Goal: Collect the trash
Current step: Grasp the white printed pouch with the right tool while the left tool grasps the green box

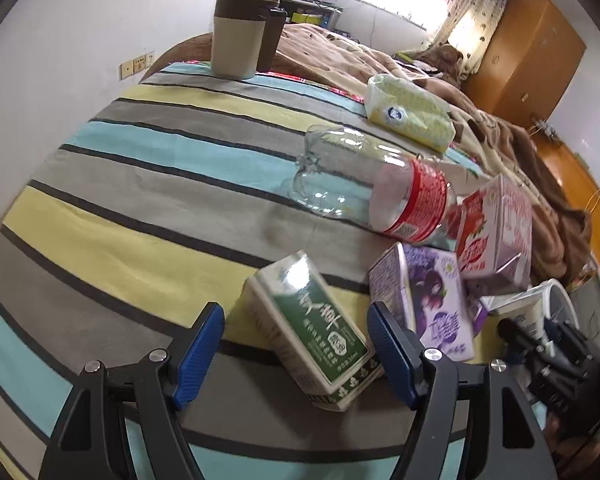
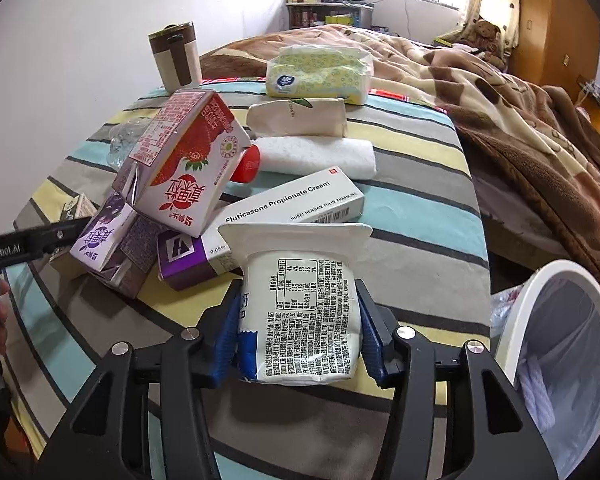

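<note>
My left gripper (image 1: pixel 296 344) is open, its blue fingers on either side of a green-and-white drink carton (image 1: pixel 312 328) lying on the striped bedspread, not touching it. Beyond lie a purple carton (image 1: pixel 432 300), a strawberry carton (image 1: pixel 496 236) and an empty clear bottle (image 1: pixel 372 192) with a red label. My right gripper (image 2: pixel 300 336) is shut on a white yogurt cup (image 2: pixel 300 312), held above the bed's front edge. The strawberry carton (image 2: pixel 180 168) leans on the purple carton (image 2: pixel 108 240) to the left. A white trash bin (image 2: pixel 556 360) stands at the right, beside the bed.
A cream box (image 2: pixel 268 224), a rolled white towel (image 2: pixel 316 156), a rolled beige cloth (image 2: pixel 300 118), a tissue pack (image 2: pixel 320 72) and a brown-and-beige mug (image 2: pixel 174 56) sit on the bedspread (image 1: pixel 140 184). A brown blanket (image 2: pixel 520 120) covers the bed's right. A wooden wardrobe (image 1: pixel 536 56) stands behind.
</note>
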Action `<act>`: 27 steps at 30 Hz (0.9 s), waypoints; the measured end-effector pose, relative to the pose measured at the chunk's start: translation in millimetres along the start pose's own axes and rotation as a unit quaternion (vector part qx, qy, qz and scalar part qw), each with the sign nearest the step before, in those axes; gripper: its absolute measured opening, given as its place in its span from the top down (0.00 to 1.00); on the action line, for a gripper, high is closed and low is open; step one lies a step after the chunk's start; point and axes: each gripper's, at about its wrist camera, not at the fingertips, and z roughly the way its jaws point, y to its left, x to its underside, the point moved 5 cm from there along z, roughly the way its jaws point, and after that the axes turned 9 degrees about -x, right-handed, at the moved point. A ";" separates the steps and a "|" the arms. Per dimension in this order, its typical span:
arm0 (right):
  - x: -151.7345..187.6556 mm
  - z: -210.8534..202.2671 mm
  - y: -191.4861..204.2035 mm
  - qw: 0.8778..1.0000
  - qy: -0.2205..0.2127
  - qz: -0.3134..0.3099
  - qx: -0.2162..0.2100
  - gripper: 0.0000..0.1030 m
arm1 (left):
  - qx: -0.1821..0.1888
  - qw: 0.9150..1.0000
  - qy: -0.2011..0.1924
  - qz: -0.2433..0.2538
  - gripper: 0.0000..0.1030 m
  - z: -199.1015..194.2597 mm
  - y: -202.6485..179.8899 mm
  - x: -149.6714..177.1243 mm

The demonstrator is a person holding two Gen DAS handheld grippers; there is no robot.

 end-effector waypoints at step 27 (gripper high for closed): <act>5.9 -5.2 1.6 0.999 -0.022 0.042 0.002 0.49 | -0.045 0.999 -0.028 0.010 0.68 -1.5 18.0 -1.9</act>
